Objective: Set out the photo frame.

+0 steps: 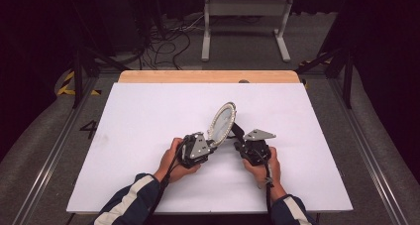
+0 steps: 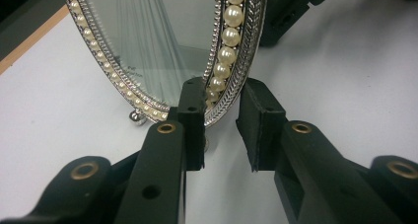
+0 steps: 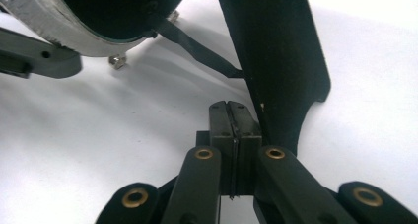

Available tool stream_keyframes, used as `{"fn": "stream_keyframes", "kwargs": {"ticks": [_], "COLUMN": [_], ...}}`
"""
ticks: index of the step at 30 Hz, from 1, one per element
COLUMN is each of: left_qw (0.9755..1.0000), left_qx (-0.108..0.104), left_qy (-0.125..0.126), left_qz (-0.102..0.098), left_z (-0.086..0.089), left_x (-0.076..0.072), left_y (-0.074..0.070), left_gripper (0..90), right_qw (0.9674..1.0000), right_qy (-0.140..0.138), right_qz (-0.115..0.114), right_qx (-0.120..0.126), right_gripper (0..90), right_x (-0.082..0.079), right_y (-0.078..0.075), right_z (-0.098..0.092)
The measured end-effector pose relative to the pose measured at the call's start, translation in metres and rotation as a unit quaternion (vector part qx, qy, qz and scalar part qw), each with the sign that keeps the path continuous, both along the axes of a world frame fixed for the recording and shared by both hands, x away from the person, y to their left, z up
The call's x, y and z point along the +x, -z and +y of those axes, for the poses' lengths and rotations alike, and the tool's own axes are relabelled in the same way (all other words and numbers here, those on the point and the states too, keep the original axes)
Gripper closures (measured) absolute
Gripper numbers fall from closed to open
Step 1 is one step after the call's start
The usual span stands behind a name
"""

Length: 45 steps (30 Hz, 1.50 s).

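Observation:
An oval mirror (image 1: 221, 122) with a silver, pearl-studded frame stands tilted on the white table (image 1: 148, 116), propped by a black back stand (image 1: 237, 131). My left gripper (image 1: 210, 144) is at the mirror's lower rim. In the left gripper view the mirror (image 2: 157, 41) rises between the jaws of that gripper (image 2: 222, 120): one pad lies against the glass side, while a gap shows before the other. My right gripper (image 1: 238, 145) is behind the mirror. In the right gripper view it (image 3: 231, 120) is shut with nothing between its pads, right beside the stand (image 3: 276, 51), with the mirror's dark back (image 3: 113, 12) above.
A thin black strap (image 3: 197, 46) links the mirror's back to the stand. The table has a wooden far edge (image 1: 208, 76). Beyond it on the floor are a grey metal frame (image 1: 245, 17) and loose cables (image 1: 163, 41). White tabletop spreads on both sides of the hands.

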<state>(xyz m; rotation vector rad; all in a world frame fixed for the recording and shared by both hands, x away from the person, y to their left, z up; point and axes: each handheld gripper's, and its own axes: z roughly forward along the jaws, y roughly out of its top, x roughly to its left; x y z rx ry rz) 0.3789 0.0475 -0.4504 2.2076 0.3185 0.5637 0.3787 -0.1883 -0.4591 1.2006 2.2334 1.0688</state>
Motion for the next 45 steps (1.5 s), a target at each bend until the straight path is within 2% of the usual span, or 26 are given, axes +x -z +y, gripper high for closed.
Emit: {"fn": "stream_keyframes", "kwargs": {"ticks": [2, 5, 9, 12, 14, 16, 19, 23, 25, 29, 33, 39, 43, 45], "left_qw": [1.0000, 1.0000, 0.9999, 0.9999, 0.9999, 0.9997, 0.9996, 0.9995, 0.9995, 0.9993, 0.9989, 0.9983, 0.9979, 0.9981], "left_qx": [-0.002, -0.004, -0.007, -0.008, -0.007, -0.014, -0.014, -0.017, -0.019, -0.037, -0.045, -0.050, -0.048, -0.041], "left_qy": [0.003, 0.003, 0.002, 0.008, 0.011, 0.017, 0.022, 0.025, 0.023, 0.006, -0.011, -0.028, -0.036, -0.040], "left_qz": [0.002, 0.004, 0.011, 0.009, 0.005, 0.009, 0.013, 0.008, 0.004, -0.002, 0.003, 0.010, 0.023, 0.022], "left_z": [0.000, -0.001, 0.000, 0.000, 0.001, 0.003, 0.006, 0.010, 0.015, 0.031, 0.046, 0.067, 0.082, 0.088], "left_x": [0.001, 0.000, 0.000, 0.000, 0.000, 0.000, -0.001, -0.003, -0.003, 0.000, 0.003, 0.000, -0.004, -0.006], "left_y": [0.000, 0.000, 0.000, -0.001, -0.003, -0.005, -0.007, -0.012, -0.017, -0.027, -0.032, -0.034, -0.029, -0.027], "left_gripper": [75.3, 76.7, 76.5, 77.6, 78.8, 77.8, 77.4, 76.6, 75.9, 75.8, 73.3, 69.5, 65.6, 62.8], "right_qw": [0.9999, 0.9999, 0.9999, 0.9999, 0.9998, 0.9998, 0.9997, 0.9997, 0.9998, 0.9997, 0.9995, 0.9995, 0.9992, 0.9991], "right_qy": [0.011, 0.011, 0.012, 0.014, 0.018, 0.019, 0.020, 0.018, 0.016, 0.009, 0.003, -0.010, -0.026, -0.024], "right_qz": [-0.007, -0.003, -0.003, -0.005, -0.008, -0.008, -0.008, -0.010, -0.015, -0.025, -0.031, -0.029, -0.030, -0.034], "right_qx": [0.000, 0.007, 0.005, 0.002, 0.003, 0.006, 0.007, 0.010, 0.005, 0.001, -0.004, -0.003, -0.005, 0.001], "right_gripper": [90.0, 90.0, 90.0, 90.0, 90.0, 90.0, 90.0, 89.9, 89.1, 86.5, 83.3, 73.1, 63.5, 59.9], "right_x": [0.000, 0.002, 0.003, 0.003, 0.004, 0.004, 0.003, 0.002, 0.001, -0.002, -0.006, -0.014, -0.020, -0.023], "right_y": [0.000, 0.001, 0.001, 0.000, 0.000, 0.000, 0.000, -0.001, -0.001, -0.003, -0.004, -0.001, 0.001, 0.000], "right_z": [-0.002, -0.006, -0.006, -0.007, -0.007, -0.008, -0.008, -0.008, -0.007, -0.004, 0.000, 0.013, 0.025, 0.028]}}
